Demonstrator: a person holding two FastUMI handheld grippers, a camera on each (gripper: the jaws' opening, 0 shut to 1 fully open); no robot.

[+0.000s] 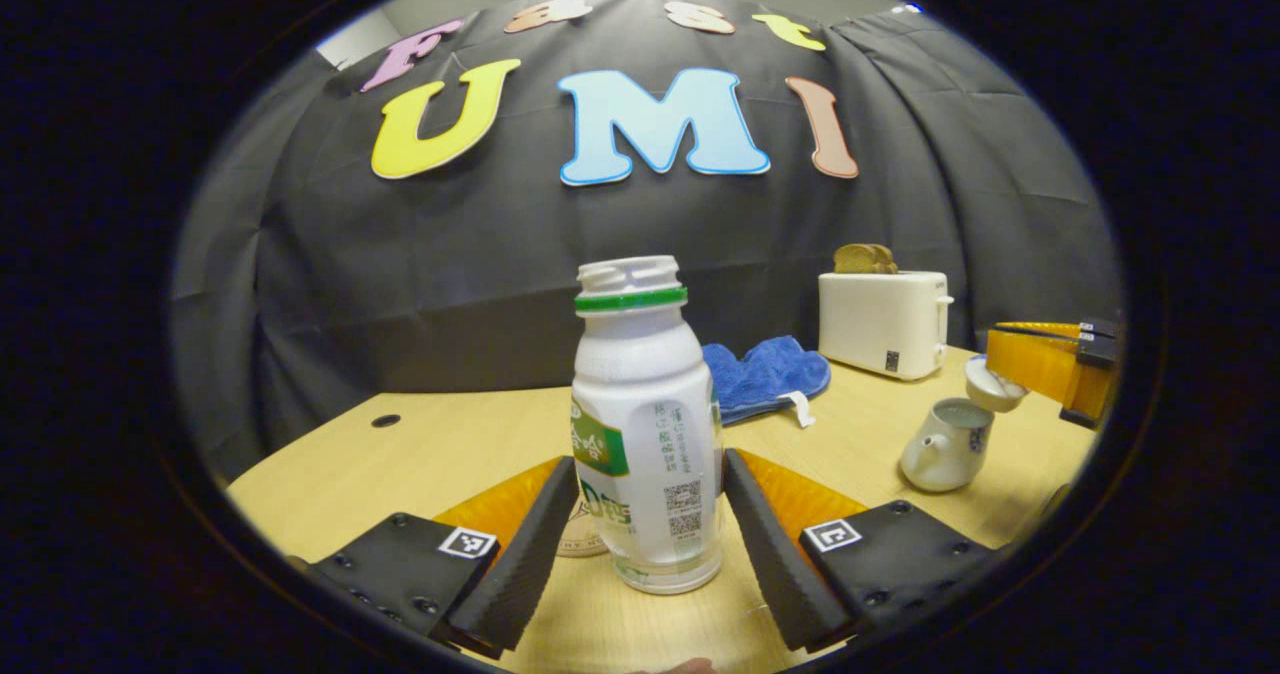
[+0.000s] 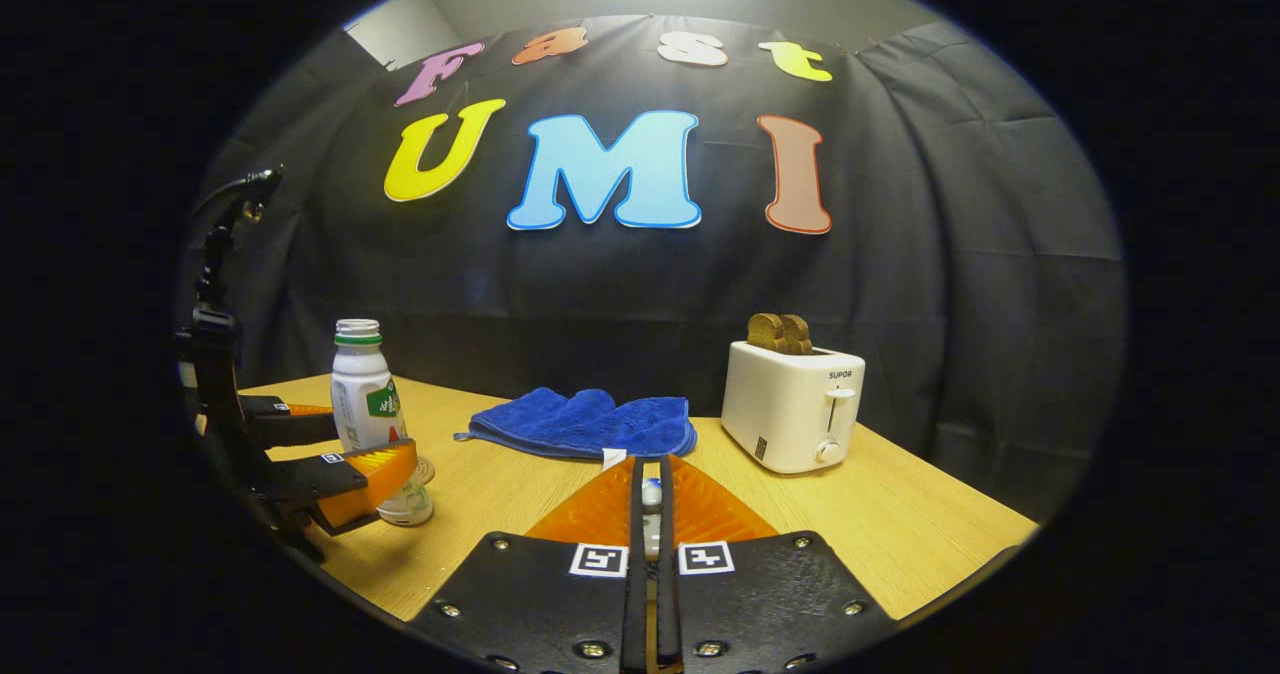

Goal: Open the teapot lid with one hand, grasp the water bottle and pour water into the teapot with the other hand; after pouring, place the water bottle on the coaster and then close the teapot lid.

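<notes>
In the left gripper view, the white water bottle (image 1: pixel 645 424) stands upright and uncapped on the table between my left gripper's (image 1: pixel 648 459) fingertips, which press on both its sides. A round coaster (image 1: pixel 582 542) peeks out behind its base on the left. At the right sits the white teapot (image 1: pixel 945 444), open. Just above it, my right gripper (image 1: pixel 1050 364) holds the lid (image 1: pixel 993 384) tilted. In the right gripper view, my right gripper (image 2: pixel 650 499) is shut on the lid's knob (image 2: pixel 651 497). At the left are the bottle (image 2: pixel 362 389) and left gripper (image 2: pixel 345 474).
A blue cloth (image 1: pixel 765 374) (image 2: pixel 585 422) lies at the back of the wooden table (image 1: pixel 450 444). A white toaster (image 1: pixel 885 322) (image 2: pixel 792 404) with bread slices stands to its right. A small hole (image 1: pixel 385 420) sits in the tabletop at the far left.
</notes>
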